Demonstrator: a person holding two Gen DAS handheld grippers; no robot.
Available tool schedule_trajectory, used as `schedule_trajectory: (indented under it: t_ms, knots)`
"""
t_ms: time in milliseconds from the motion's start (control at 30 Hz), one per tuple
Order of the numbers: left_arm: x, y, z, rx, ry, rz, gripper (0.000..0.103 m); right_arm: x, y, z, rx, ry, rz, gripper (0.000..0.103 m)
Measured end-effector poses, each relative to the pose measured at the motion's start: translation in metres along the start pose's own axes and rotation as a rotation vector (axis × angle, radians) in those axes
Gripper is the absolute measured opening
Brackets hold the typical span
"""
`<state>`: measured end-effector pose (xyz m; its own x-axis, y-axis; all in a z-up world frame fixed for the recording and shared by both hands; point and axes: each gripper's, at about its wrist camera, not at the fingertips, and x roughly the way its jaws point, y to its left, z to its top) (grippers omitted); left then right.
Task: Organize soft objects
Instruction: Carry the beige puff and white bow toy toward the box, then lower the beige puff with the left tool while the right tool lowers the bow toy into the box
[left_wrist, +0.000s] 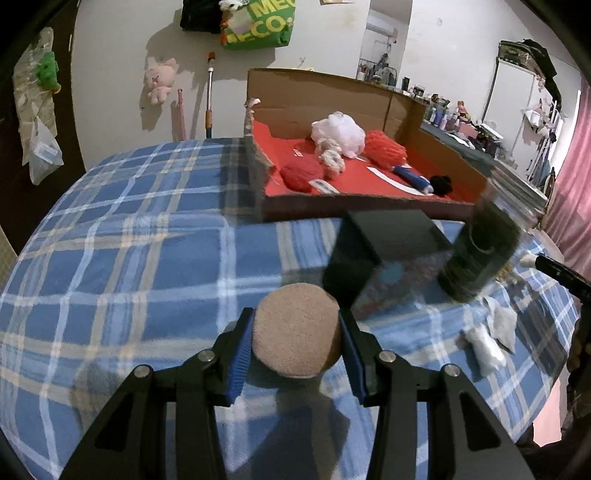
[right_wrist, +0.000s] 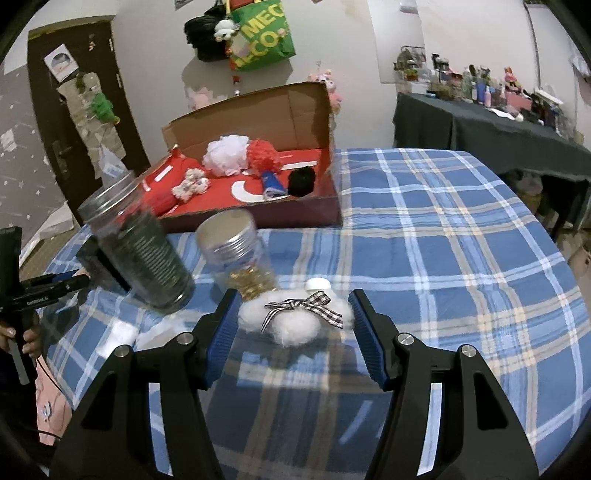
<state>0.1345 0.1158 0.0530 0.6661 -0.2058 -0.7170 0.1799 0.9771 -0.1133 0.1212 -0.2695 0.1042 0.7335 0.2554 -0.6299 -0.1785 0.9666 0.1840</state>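
Beyond both grippers, up the plaid blanket (left_wrist: 129, 240), stands the red box (left_wrist: 369, 206) – left gripper (left_wrist: 295, 332) clamps a tan puff (left_wrist: 295, 328); right gripper (right_wrist: 295, 325) holds a white pompom (right_wrist: 295, 321) – the left sits nearer.

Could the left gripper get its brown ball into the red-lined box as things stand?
Probably yes. The left gripper is clamped on the brown ball, and the cardboard box is open-topped. A black block stands in front, but the plaid cloth beside it is bare.

Tan round sponge (left_wrist: 297, 330), white fluffy bow-tied puff (right_wrist: 295, 319)
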Motion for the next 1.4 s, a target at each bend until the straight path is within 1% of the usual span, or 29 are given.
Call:
schedule_trajectory:
  t_ms: [133, 267, 367, 533, 633, 933, 1233, 1400]
  knots:
    - [0.006, 0.008, 0.012, -0.001, 0.011, -0.018, 0.047, 0.004, -0.009, 0.010, 0.026, 0.005, -0.001, 0.058]
    - [0.014, 0.015, 0.023, 0.000, 0.024, -0.036, 0.047, 0.009, -0.020, 0.022, 0.062, 0.015, 0.020, 0.058]
    - [0.019, 0.018, 0.030, 0.008, 0.040, -0.064, 0.047, 0.015, -0.026, 0.031, 0.087, 0.030, 0.048, 0.058]
    - [0.027, 0.018, 0.041, 0.038, 0.069, -0.087, 0.047, 0.024, -0.034, 0.047, 0.112, 0.058, 0.093, 0.058]
    - [0.031, 0.019, 0.048, 0.048, 0.079, -0.097, 0.047, 0.029, -0.036, 0.055, 0.115, 0.071, 0.099, 0.058]
    - [0.033, 0.020, 0.065, 0.074, 0.085, -0.133, 0.047, 0.037, -0.027, 0.072, 0.097, 0.089, 0.134, 0.058]
    - [0.034, 0.016, 0.076, 0.121, 0.095, -0.123, 0.047, 0.043, -0.017, 0.084, 0.080, 0.098, 0.168, 0.058]
    - [0.032, 0.012, 0.087, 0.142, 0.097, -0.132, 0.047, 0.047, -0.009, 0.090, 0.066, 0.105, 0.194, 0.058]
